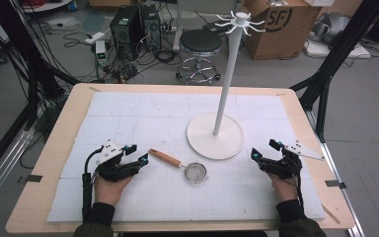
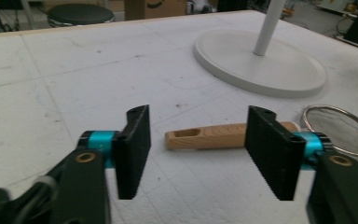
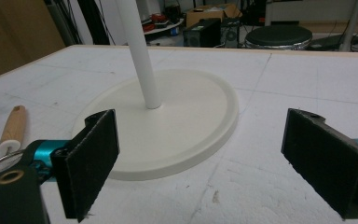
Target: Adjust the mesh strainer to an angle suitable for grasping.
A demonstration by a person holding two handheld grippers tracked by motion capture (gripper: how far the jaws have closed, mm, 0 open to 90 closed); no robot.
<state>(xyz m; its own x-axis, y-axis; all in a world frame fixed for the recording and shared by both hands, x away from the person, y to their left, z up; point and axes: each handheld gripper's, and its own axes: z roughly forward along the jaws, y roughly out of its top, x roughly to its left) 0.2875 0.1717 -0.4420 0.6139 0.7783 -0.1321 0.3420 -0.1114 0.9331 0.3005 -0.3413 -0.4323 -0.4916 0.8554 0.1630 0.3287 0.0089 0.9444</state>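
Note:
A small mesh strainer [image 1: 196, 172] with a wooden handle [image 1: 166, 158] lies flat on the white mat, near the table's front middle. My left gripper [image 1: 136, 154] stands open just left of the handle's free end; in the left gripper view the handle [image 2: 219, 136] lies a little beyond the gap between the jaws, with the mesh bowl [image 2: 338, 129] to the right. My right gripper [image 1: 266, 150] is open at the front right, empty, facing the white stand's round base [image 3: 177, 121]. The handle's end [image 3: 13, 126] shows at the left of the right gripper view.
A tall white hook stand [image 1: 228, 69] rises from its round base [image 1: 215, 136] at the mat's middle right, with several hooks at the top [image 1: 240, 22]. Beyond the table are a stool [image 1: 200, 44], computer towers [image 1: 134, 29], a cardboard box [image 1: 281, 24] and cables.

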